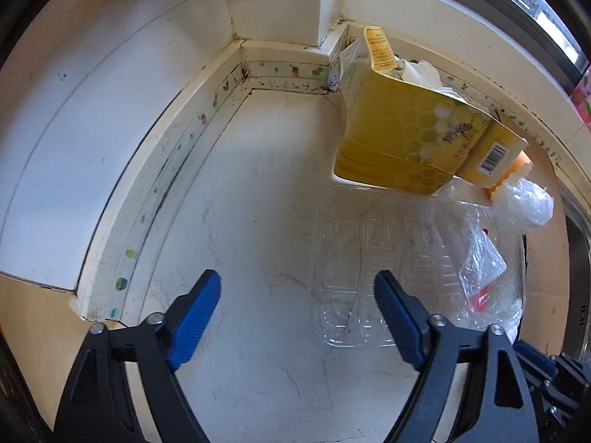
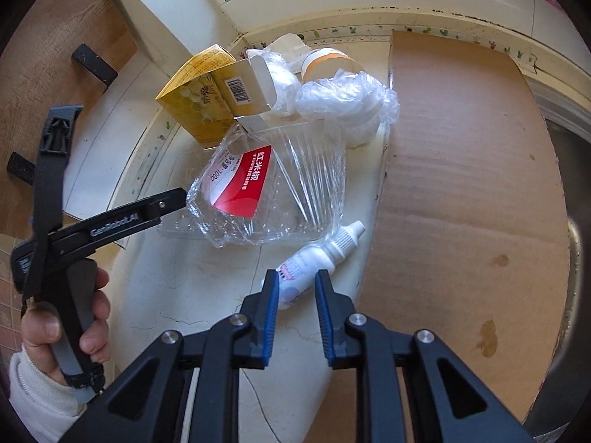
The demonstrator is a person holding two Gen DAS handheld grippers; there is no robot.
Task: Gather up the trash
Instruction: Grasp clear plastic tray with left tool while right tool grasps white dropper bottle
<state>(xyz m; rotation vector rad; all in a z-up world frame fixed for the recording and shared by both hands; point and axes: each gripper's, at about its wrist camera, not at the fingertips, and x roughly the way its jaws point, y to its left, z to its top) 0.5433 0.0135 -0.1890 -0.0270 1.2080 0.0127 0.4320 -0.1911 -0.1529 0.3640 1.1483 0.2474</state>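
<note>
A heap of trash lies in the corner of a white counter (image 1: 229, 221): a yellow honeycomb carton (image 1: 406, 129), a clear plastic tray (image 1: 354, 258), a clear bag with a red label (image 2: 243, 184), crumpled plastic wrap (image 2: 347, 99) and a white cup with an orange band (image 2: 325, 61). My left gripper (image 1: 297, 295) is open above the counter, its right finger over the tray's near edge and nothing between its pads. A small white dropper bottle (image 2: 332, 247) lies in front of the heap. My right gripper (image 2: 295, 288) is shut on the bottle's lower end.
A brown cardboard sheet (image 2: 461, 184) covers the counter to the right, with a metal sink rim (image 2: 569, 129) beyond it. White walls with a sticker strip (image 1: 166, 184) close off the corner. A person's hand (image 2: 66, 325) holds the left gripper's handle.
</note>
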